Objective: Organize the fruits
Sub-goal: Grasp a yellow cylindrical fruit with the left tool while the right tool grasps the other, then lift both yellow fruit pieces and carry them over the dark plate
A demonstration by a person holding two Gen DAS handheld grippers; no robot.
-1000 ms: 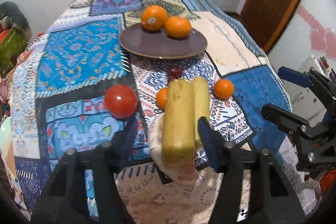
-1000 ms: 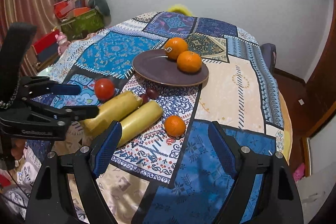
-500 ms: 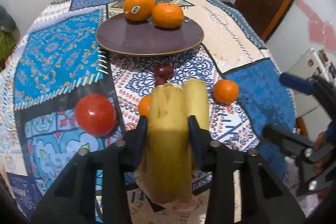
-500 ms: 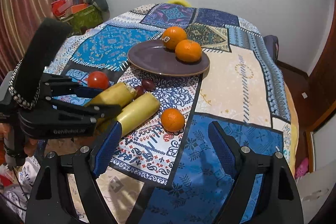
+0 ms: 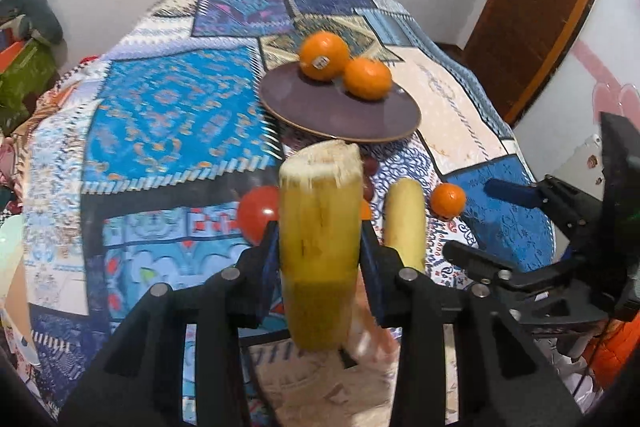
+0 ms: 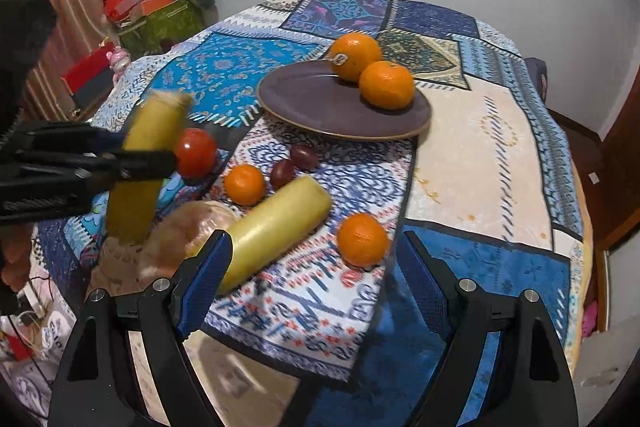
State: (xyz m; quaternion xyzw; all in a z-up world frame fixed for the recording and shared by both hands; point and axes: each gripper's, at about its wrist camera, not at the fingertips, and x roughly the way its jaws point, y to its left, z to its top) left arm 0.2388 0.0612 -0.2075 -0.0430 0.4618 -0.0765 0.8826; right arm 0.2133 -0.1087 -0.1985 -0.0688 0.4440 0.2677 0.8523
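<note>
Your left gripper (image 5: 320, 243) has its jaws pinching a thick yellow stalk piece (image 5: 318, 227) around its middle — it hangs clear of the desk, tilted, cut end pointing up and away. Your right gripper (image 6: 312, 287) hovers with jaws spread wide, gripping nothing, over the near part of the patchwork cloth (image 6: 480, 163).

A second yellow stalk piece (image 6: 276, 227) lies on the cloth just in front of your right jaws, with a small orange (image 6: 362, 239) near its right. Farther left sit another small orange (image 6: 245, 184), two dark plums (image 6: 294, 165) and a red tomato (image 6: 195, 151). Beyond them — on the far side of the desk — the purple plate (image 6: 320, 107) carries two large oranges (image 6: 370, 73), touching each other.
</note>
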